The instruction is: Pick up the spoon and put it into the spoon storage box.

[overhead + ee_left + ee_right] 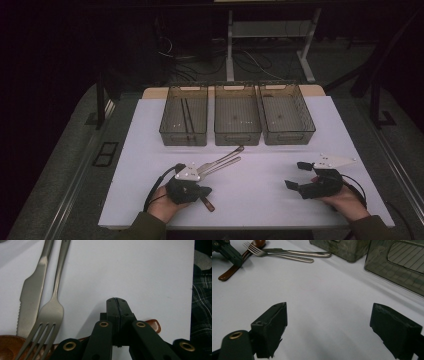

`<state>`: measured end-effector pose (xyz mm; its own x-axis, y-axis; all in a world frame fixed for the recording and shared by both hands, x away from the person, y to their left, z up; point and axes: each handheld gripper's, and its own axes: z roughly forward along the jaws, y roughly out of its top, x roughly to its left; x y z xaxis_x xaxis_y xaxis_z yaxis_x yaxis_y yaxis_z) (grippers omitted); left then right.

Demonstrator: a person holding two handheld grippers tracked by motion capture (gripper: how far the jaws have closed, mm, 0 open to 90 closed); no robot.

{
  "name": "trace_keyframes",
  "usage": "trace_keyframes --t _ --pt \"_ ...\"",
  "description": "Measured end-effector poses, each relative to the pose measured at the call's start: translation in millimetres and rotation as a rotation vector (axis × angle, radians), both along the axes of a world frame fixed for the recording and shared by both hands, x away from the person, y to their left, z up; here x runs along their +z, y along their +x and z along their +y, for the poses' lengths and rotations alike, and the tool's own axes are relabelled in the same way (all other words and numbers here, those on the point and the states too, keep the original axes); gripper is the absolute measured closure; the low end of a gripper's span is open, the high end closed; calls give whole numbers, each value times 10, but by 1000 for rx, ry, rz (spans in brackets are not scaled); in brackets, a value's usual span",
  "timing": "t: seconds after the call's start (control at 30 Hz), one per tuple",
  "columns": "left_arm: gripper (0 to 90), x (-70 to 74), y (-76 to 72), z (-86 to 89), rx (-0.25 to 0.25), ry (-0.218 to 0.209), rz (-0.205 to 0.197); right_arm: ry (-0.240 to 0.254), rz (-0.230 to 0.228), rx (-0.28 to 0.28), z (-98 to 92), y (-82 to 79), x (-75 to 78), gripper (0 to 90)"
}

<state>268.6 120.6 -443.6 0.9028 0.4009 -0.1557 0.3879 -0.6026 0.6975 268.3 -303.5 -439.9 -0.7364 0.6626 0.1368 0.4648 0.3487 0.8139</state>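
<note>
White desk [260,190]: left hand-held gripper [117,305] pressed together, apparently over brown wooden spoon [7,346]; right hand-held gripper [329,327] spread wide.

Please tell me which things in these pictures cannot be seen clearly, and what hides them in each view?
- Wooden spoon: in the left gripper view, the fork, the shut left gripper and the bottom edge hide most of it.
- Knife and fork handles: cut off by the top edge there.
- Bin contents: high view, too dark and small; thin dark sticks, perhaps.

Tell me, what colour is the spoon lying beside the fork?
The spoon is reddish brown, like wood. The right gripper view shows it best.
</note>
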Motion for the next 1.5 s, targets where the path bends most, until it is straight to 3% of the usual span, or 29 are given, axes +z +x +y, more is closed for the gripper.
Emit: trace_keyframes --t 0.23,0.67,0.97,1.2,1.5 --pt "886 -7 -1 11 -8 34 4 -2 6 4 2 -2 -1 138" --pt "886 18 -44 205 50 75 14 0 3 5 -4 1 0 138" --pt "886 41 -70 367 111 95 13 3 -2 7 -3 5 2 138" --pt "886 69 -80 510 150 140 2 2 2 7 -2 6 3 138" --pt "886 94 -58 751 236 182 -19 2 4 12 0 8 3 138"
